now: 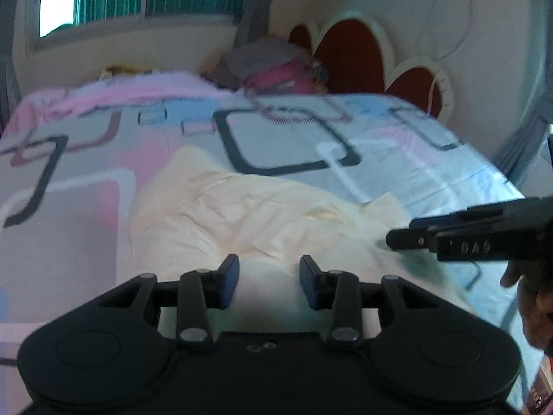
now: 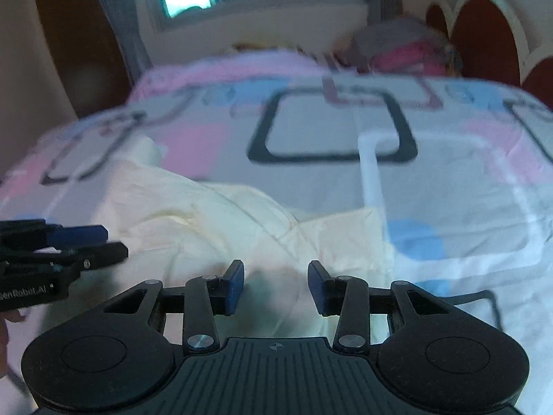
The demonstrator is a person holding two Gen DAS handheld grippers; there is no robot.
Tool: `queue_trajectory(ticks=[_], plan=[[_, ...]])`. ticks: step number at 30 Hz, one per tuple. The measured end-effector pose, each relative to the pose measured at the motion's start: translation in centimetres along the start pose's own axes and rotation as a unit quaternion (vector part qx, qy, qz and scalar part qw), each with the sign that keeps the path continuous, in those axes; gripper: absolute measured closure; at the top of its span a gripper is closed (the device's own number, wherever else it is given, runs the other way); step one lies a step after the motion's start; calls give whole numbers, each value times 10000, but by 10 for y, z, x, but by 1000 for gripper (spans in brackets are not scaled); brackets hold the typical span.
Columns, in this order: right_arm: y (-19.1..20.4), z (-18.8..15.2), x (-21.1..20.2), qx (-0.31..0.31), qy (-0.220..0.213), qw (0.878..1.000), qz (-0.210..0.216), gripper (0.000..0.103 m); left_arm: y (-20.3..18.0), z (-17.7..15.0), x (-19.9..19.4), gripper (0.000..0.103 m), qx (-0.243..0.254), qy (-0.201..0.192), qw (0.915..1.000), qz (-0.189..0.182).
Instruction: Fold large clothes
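Cloth (image 1: 221,214) — cream, creased, soft — on patterned bedsheet (image 1: 293,138).

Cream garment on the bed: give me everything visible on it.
The cream garment is a pale yellowish-white, thin woven-looking fabric, lying crumpled and creased, with folds and a seam line across it, on the patterned bedsheet near the bed's near edge. One flat flap extends toward the right. The pictures are blurred, so its type is unclear. The left gripper and right gripper are over it with gaps between their pads; whether either pinches cloth cannot be told.
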State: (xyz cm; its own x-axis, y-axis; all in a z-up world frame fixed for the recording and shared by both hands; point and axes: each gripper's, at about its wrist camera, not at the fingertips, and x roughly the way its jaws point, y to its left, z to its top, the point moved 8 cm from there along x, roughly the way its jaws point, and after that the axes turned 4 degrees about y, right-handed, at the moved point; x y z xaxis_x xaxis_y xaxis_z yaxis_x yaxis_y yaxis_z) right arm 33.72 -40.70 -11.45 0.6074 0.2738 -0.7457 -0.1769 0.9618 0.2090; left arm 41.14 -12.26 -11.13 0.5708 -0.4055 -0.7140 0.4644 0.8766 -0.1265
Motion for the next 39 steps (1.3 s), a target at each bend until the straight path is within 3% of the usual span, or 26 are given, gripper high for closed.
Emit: queue_trajectory(ticks=[4, 7, 9, 14, 16, 18, 19, 20, 23, 24, 25, 26, 29, 33, 35, 36, 39], plan=[[21, -29, -32, -189, 93, 9992, 348, 62, -24, -23, -33, 65, 134, -80, 9998, -139], [27, -62, -18, -391, 515, 9977, 197, 62, -32, -49, -28, 66, 165, 173, 9997, -95], [25, -78, -4, -300, 525, 9980, 194, 62, -31, -62, -18, 66, 49, 235, 9996, -128], [29, -71, -5, -329, 618, 9975, 56, 62, -29, -61, -16, 66, 50, 303, 9995, -69], [25, -61, -18, -239, 391, 9989, 83, 62, -27, -59, -23, 65, 20, 214, 9998, -20], [18, -51, -30, -99, 177, 9997, 138, 62, -20, -56, -32, 61, -22, 93, 9999, 111], [14, -47, -34, -27, 89, 9999, 124, 62, -16, -54, -36, 55, -51, 17, 9997, 220], [10, -45, -36, 33, 40, 9999, 127, 62, -11, -53, -40, 41, -102, -41, 9995, 312], [-6, -42, -39, 391, 40, 9992, 67, 61, 4, -50, -46, 21, -305, -165, 9979, 552], [-10, -42, -39, 472, 35, 9989, -7, 49, 10, -50, -47, 19, -349, -149, 9975, 598], [-12, -42, -41, 518, 6, 9986, -61, 16, 14, -50, -47, 17, -390, -117, 9973, 618], [-12, -40, -43, 507, -105, 9987, -28, 11, 17, -50, -47, 17, -417, -89, 9971, 638], [-6, -36, -44, 448, -148, 9987, 183, 11, 22, -50, -43, 14, -468, 23, 9974, 552], [-32, -40, -34, 1149, 31, 9923, 460, 10, 32, -63, -40, 10, -878, 203, 9957, 197], [-54, -46, -27, 1690, 200, 9836, 591, 7, 38, -69, -37, 4, -1109, 275, 9934, 132], [-62, -50, -24, 1892, 253, 9792, 693, 0, 41, -72, -35, 3, -1244, 317, 9917, 81], [-79, -63, -17, 2449, 451, 9616, 1156, 0, 46, -79, -33, 2, -1540, 384, 9873, -61]])
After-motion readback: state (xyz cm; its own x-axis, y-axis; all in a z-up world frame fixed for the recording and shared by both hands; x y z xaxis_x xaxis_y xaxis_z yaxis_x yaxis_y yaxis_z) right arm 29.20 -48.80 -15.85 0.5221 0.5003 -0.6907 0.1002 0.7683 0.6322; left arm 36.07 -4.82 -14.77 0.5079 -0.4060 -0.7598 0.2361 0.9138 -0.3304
